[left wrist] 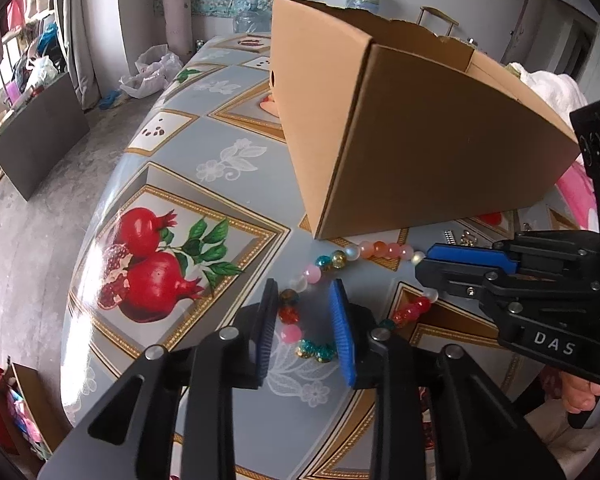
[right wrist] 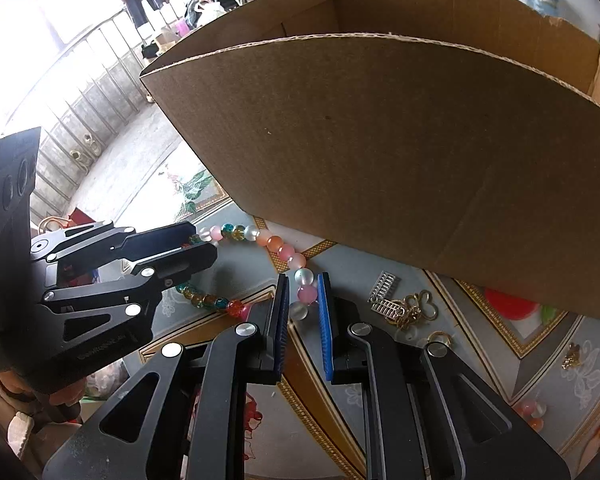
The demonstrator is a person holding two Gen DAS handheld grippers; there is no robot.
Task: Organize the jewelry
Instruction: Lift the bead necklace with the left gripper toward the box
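Observation:
A necklace of coloured glass beads [left wrist: 376, 249] [right wrist: 276, 242] lies looped on the pomegranate-print tablecloth [left wrist: 236, 208], in front of a tall open cardboard box [left wrist: 420, 140] [right wrist: 380, 160]. My left gripper [left wrist: 304, 285] [right wrist: 205, 242] straddles the loop's left part. Its blue pads stand wider than the red, pink and teal beads between them, so it is open. My right gripper [right wrist: 303, 278] [left wrist: 423, 259] has a pink bead and white beads pinched between its pads at the loop's right part, shut on the strand.
Right of my right gripper lie a silver abacus charm [right wrist: 384, 288], a gold chain piece [right wrist: 416, 308], a gold ring [right wrist: 438, 336] and a small gold charm [right wrist: 571, 356]. The table drops off at its left edge [left wrist: 100, 208]. A person's hand [left wrist: 580, 392] holds the right gripper.

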